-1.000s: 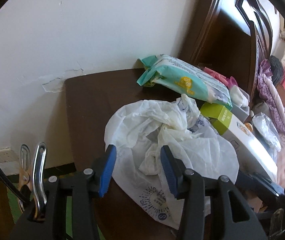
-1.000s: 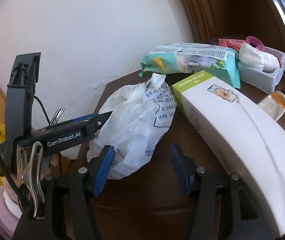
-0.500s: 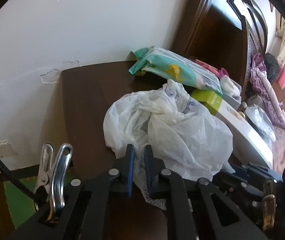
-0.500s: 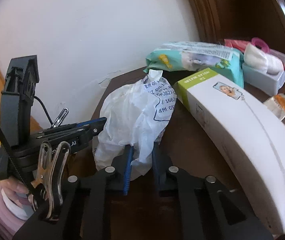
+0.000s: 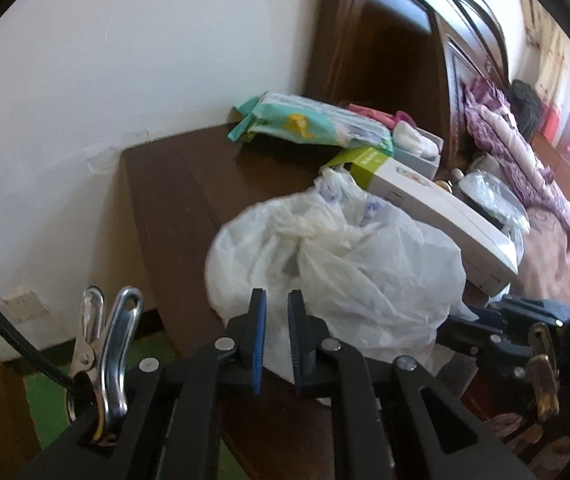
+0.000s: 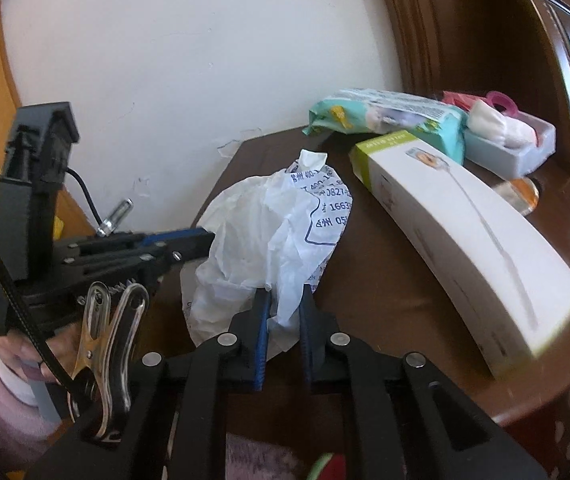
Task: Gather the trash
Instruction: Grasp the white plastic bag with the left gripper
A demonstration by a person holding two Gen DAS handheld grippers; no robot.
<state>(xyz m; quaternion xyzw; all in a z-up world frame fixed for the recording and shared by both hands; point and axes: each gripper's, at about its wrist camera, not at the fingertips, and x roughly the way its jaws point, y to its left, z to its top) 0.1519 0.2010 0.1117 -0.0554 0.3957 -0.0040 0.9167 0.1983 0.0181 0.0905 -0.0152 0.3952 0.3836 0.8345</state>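
A crumpled white plastic bag (image 5: 349, 264) sits on the dark wooden nightstand (image 5: 173, 184), near its front edge, and both tools have hold of it. The left gripper (image 5: 276, 320) has just closed its blue pads on the bag's near edge, with thin plastic pinched between them. The right gripper (image 6: 283, 316) has just closed too, clamped on a fold of the same bag (image 6: 269, 240) at its other side. Behind the bag, toward the wall, lies a green pack of wipes (image 6: 385, 116). Just beside the bag on its right lies a long white box (image 6: 465, 240) with a green end. Beyond that box stands a small pale blue tray (image 6: 521, 148), close to the dark headboard (image 5: 385, 52).
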